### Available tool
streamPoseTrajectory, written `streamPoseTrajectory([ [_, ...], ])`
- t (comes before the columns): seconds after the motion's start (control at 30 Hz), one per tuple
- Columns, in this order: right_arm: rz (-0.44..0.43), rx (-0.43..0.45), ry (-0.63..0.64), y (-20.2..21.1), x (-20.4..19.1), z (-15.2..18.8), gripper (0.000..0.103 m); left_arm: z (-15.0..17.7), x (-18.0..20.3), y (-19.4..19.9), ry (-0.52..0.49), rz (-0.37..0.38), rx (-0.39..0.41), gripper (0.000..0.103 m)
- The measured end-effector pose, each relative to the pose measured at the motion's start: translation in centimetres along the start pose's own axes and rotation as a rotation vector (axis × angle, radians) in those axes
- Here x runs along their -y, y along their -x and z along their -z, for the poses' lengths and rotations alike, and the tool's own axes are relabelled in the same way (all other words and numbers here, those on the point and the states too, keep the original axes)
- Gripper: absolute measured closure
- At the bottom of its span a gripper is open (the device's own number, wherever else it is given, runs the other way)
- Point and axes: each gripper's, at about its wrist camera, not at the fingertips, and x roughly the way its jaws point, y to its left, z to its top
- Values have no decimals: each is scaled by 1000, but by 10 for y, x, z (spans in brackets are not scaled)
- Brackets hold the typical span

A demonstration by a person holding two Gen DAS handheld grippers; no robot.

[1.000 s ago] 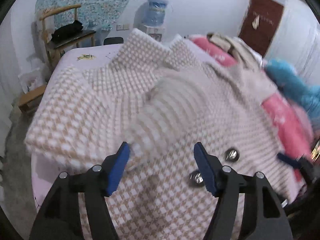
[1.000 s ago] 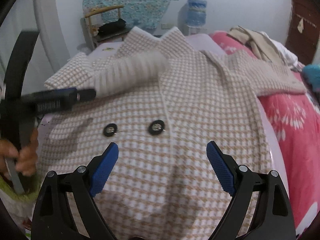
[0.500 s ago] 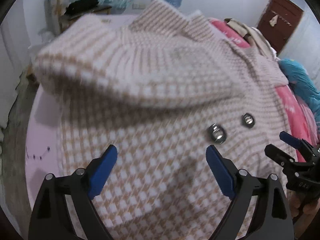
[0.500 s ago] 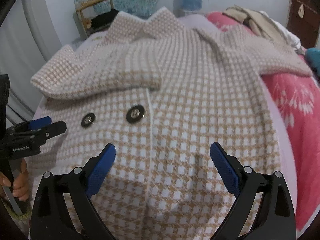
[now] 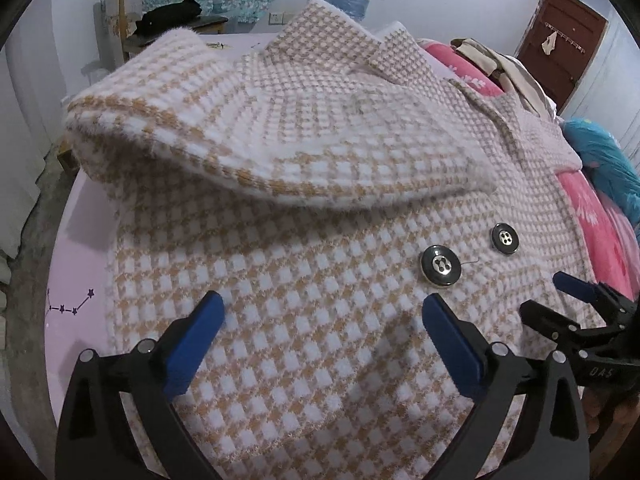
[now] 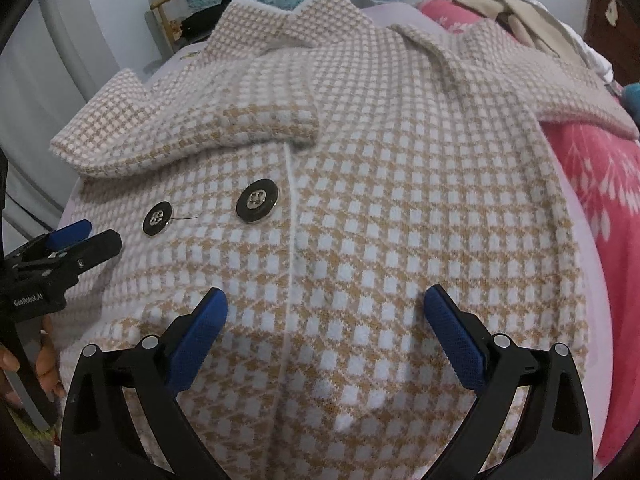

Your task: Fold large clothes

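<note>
The bed (image 5: 76,276) carries the checked coat (image 6: 380,208) spread front-up across its near end, hem toward the near edge. By the look of it, the fold is only begun: one sleeve (image 5: 280,140) lies crossed over the chest, while the other sleeve (image 6: 568,96) trails off toward the bed's right edge onto the pink quilt (image 6: 600,184). The two buttons (image 6: 256,202) are uncovered. That sleeve and the body folds remain. The left gripper (image 5: 324,332) is opening with nothing between its jaws; the right gripper (image 6: 326,324) stands wide, holding nothing, above the coat.
</note>
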Motion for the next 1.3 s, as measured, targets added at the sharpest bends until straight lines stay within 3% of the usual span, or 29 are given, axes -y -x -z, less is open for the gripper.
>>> streamPoseTrajectory([
  [0.2, 28, -5, 12, -4, -3, 0, 8, 2, -7, 3, 39, 45, 26, 6],
  [0.4, 26, 0, 8, -15, -9, -3, 8, 0, -4, 1, 31, 31, 6, 6],
  [0.93, 30, 1, 13, -16, -11, -1, 8, 0, -11, 3, 49, 78, 2, 5],
  [1.17, 29, 1, 11, -15, -10, -1, 8, 1, -24, 7, 125, 163, 24, 5],
  [1.3, 28, -1, 10, -15, -10, -1, 8, 1, -24, 7, 110, 165, 22, 5],
])
